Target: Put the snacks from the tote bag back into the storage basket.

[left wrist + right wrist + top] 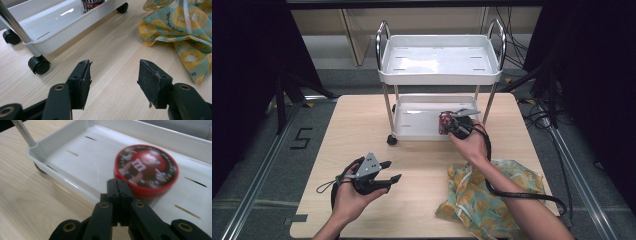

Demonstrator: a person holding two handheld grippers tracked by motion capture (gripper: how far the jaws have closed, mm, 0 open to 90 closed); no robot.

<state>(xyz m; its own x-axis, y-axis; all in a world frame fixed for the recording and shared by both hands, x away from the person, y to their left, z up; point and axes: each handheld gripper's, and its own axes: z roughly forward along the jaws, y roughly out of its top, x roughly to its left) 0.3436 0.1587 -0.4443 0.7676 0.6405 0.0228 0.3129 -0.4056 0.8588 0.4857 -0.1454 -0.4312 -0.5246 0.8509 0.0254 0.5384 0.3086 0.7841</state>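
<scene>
The right tool (119, 185) is clenched, its jaws pressed together against the rim of the round red candy tin (146, 170) in the white cart's lower tray (75, 167) — that thin pinch could slip and tip the tin. The left tool (113, 80) is released, empty, nearer the person than the cart — no backup.

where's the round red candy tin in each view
High view: the round red candy tin sits right of centre, at the right end of the white cart's lower tray, by the right gripper.
Left gripper view: top centre, cut off by the upper edge, inside the same tray.
Right gripper view: centre right, just beyond the shut jaws.
Shared landmark: the lower tray's white rim.
</scene>
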